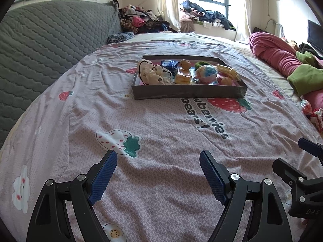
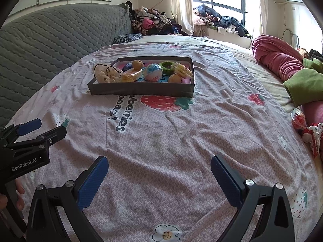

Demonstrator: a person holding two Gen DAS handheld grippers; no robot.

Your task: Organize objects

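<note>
A dark shallow box (image 1: 187,92) (image 2: 141,90) sits on the bed's pink strawberry sheet, far ahead of both grippers. It holds cream baby socks (image 1: 150,73) (image 2: 105,73), a striped ball (image 1: 208,72) (image 2: 153,71), a brown round fruit (image 1: 185,64) (image 2: 137,64), a green hair tie (image 1: 199,64) (image 2: 166,66), wrapped snacks (image 1: 182,77) (image 2: 131,74) and yellow packets (image 1: 228,71) (image 2: 182,69). My left gripper (image 1: 158,158) is open and empty above the sheet. My right gripper (image 2: 159,164) is open and empty beside it.
A grey quilted headboard (image 1: 40,46) (image 2: 50,36) runs along the left. Rolled pink and green bedding (image 1: 282,60) (image 2: 286,68) lies along the right edge. Clothes piles (image 1: 141,20) (image 2: 153,20) lie beyond the bed by the window. A red patterned cloth (image 2: 308,131) lies at the right.
</note>
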